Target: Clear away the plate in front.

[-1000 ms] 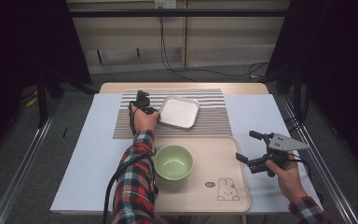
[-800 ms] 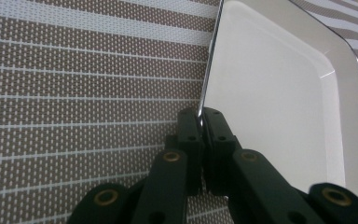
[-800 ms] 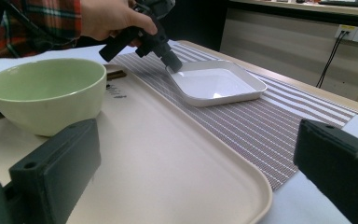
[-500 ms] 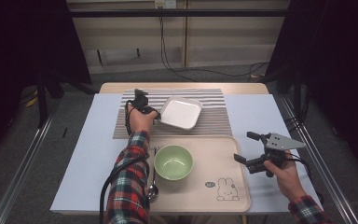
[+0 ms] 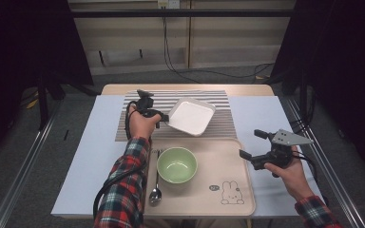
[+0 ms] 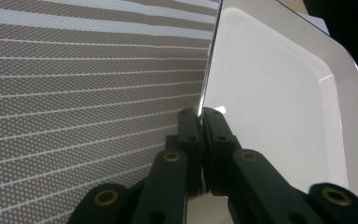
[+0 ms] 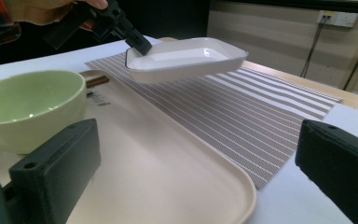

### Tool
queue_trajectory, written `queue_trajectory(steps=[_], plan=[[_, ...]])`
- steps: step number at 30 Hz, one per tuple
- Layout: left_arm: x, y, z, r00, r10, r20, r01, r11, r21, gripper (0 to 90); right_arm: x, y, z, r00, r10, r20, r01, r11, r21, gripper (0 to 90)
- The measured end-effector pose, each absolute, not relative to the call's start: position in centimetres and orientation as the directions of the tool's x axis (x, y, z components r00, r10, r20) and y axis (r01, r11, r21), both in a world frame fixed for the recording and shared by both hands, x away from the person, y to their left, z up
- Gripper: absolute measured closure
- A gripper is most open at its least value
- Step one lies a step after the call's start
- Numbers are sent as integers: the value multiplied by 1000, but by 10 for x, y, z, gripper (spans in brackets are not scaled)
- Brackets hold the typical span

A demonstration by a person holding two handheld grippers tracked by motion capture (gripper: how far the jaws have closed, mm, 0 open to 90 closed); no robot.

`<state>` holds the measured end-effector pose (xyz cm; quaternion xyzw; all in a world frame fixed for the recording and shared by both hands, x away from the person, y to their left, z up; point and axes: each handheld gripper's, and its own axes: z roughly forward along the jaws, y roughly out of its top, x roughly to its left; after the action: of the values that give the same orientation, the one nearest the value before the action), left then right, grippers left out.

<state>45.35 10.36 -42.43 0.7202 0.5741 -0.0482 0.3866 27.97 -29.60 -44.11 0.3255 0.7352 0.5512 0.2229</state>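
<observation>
High view looks down on a pale blue table (image 5: 85,161) that fills the middle of the frame, with a brown striped mat (image 5: 138,126) across its upper centre. Below the mat, in the lower middle, lies a beige tray (image 5: 228,161) with a small rabbit drawing in its lower right corner. On the tray's left part stands a green bowl (image 5: 177,164), and just left of the bowl a spoon (image 5: 156,192) lies along the tray's edge.

Above the mat, at the centre of the frame, hangs the white dish (image 5: 190,116), a shallow rectangular one, tilted and clear of the cloth. From the right gripper view the dish (image 7: 186,58) sits in the upper middle, plainly in the air over the stripes, pinched at its left corner.

Coming up from the bottom left, a checked sleeve (image 5: 123,190) leads to the left gripper (image 5: 164,118), whose jaws are clamped on the dish's near rim. Left gripper view shows the two black jaws pressed together on that thin white edge, with the mat to the left.

At the right of the frame, the right gripper (image 5: 248,147) hovers beside the tray's right edge, its jaws spread wide apart with nothing between them.
</observation>
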Motion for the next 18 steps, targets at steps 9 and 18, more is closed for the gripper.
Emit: queue_trajectory(steps=[9, 18], plan=[[436, 89, -413, 426, 753, -502, 843, -128, 523, 871, 291, -292, -437, -668, 743, 40, 273, 194, 942, 5], [424, 76, -413, 493, 712, -500, 826, -203, 525, 872, 309, -292, -426, -635, 769, 77, 327, 177, 928, 39]])
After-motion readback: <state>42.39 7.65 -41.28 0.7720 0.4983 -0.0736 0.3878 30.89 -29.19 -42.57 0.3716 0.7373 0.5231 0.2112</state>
